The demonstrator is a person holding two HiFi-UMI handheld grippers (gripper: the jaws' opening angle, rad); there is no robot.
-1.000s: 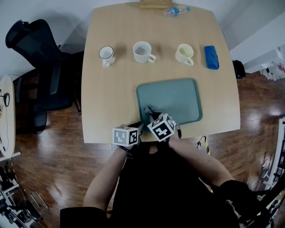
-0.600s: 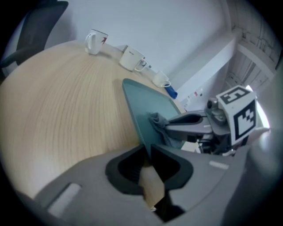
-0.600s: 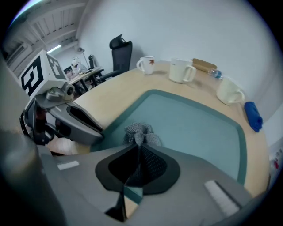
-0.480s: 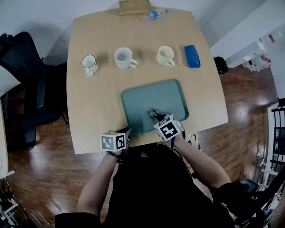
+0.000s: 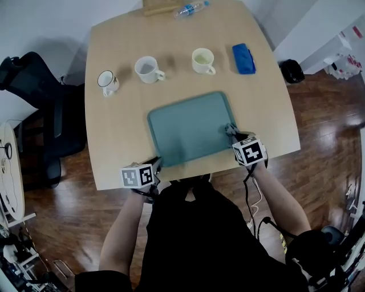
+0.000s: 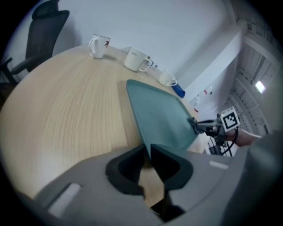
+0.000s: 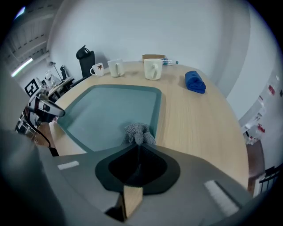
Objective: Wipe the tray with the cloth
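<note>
A teal tray (image 5: 188,128) lies on the wooden table (image 5: 120,131), near its front edge. My right gripper (image 5: 233,134) is shut on a small grey cloth (image 5: 230,129), which rests at the tray's near right corner. In the right gripper view the cloth (image 7: 139,132) bunches at the jaw tips, just inside the tray's rim (image 7: 155,110). My left gripper (image 5: 155,165) is shut on the tray's near left corner. In the left gripper view its jaws pinch the tray's edge (image 6: 148,148), and the tray (image 6: 159,112) stretches away from them.
Three mugs (image 5: 107,81) (image 5: 148,68) (image 5: 203,60) stand in a row behind the tray. A folded blue cloth (image 5: 243,58) lies at the back right. A water bottle (image 5: 188,8) lies at the far edge. A black office chair (image 5: 34,108) stands left of the table.
My right gripper has slid the grey cloth along the tray's near side, from the left corner to the right corner. The left gripper has kept its hold on the tray.
</note>
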